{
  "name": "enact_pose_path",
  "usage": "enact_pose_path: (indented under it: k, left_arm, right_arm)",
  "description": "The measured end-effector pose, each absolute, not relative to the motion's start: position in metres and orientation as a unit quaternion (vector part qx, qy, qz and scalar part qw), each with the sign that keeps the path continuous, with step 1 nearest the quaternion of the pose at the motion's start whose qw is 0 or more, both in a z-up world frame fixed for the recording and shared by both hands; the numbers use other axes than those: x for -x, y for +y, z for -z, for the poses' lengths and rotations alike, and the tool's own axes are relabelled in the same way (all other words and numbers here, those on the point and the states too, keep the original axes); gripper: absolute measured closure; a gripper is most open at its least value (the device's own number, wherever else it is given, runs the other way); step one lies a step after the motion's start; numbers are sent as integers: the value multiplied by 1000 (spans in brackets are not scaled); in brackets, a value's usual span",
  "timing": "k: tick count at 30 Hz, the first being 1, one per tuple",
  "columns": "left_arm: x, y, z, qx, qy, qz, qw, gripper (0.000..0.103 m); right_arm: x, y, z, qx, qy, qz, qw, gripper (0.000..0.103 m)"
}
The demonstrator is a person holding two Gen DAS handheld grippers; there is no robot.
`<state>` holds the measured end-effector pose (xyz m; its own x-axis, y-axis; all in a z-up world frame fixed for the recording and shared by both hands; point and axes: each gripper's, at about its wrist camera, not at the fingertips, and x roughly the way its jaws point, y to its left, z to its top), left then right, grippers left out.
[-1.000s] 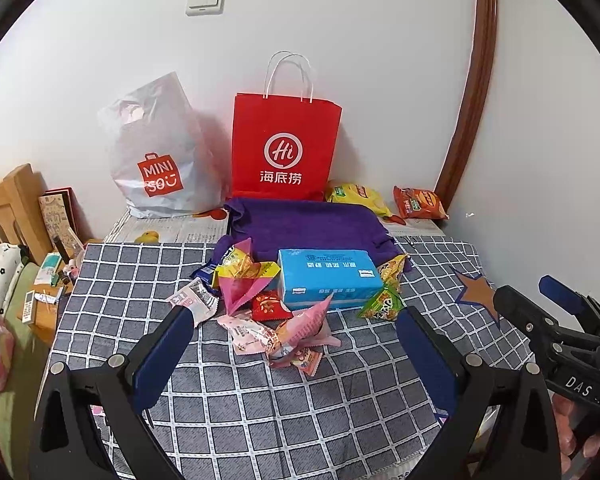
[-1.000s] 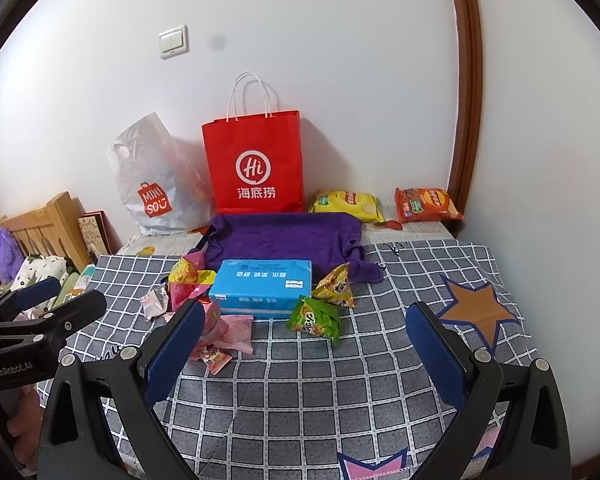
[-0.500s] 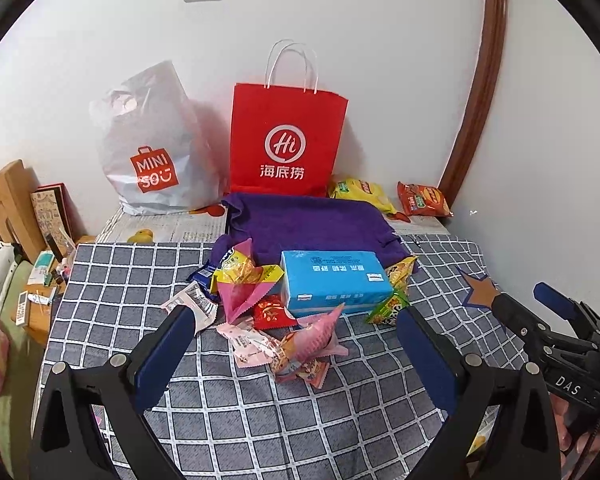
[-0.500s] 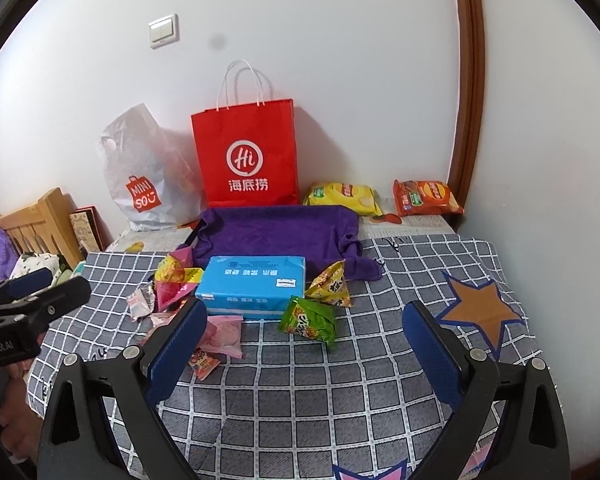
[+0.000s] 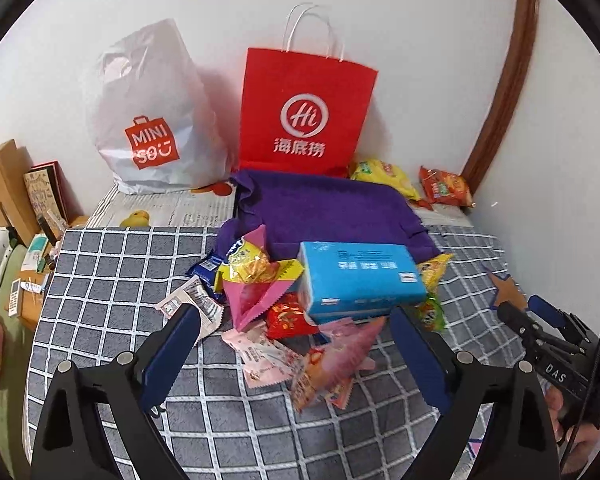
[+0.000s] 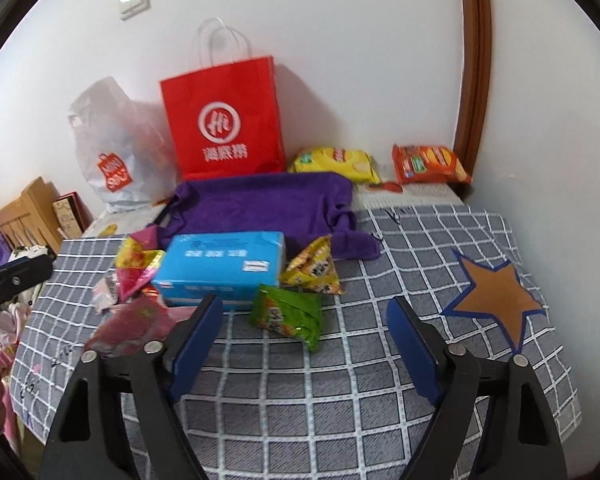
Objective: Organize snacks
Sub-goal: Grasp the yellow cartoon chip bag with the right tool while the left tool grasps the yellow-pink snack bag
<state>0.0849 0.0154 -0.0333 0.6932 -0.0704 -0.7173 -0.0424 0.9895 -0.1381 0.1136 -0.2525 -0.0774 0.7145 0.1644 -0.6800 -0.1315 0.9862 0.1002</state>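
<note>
Loosely, crinkled bright snacks (image 5: 276,304) ring a blue box (image 5: 360,276); both tools, narrowing, gape empty.

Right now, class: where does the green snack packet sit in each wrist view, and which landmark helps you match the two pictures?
Left wrist view: green snack packet at centre right, mostly hidden behind the blue box's right end.
Right wrist view: green snack packet near centre, in full view before the blue box.
Shared landmark: red paper bag against the wall.

White plastic bag (image 5: 152,120): "MINISO". Red paper bag (image 5: 304,116): "Hi" w/ 海底捞 (white print). Other gripper (image 5: 556,364): "DAS".
</note>
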Motion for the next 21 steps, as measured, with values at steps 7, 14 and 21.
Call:
enact_pose_path:
  k: [7, 14, 21]
  left_arm:
    - [-118, 34, 57, 89, 416, -23, 905, 8]
    - [-144, 57, 74, 98, 438, -41, 892, 8]
    - [-162, 83, 88, 120, 448, -50, 885, 8]
  right_arm:
    - [-158, -264, 110, -46, 408, -81, 908, 35]
    - [-206, -258, 126, -63, 423, -83, 900, 37]
    - [-248, -246, 152, -59, 454, -87, 885, 47]
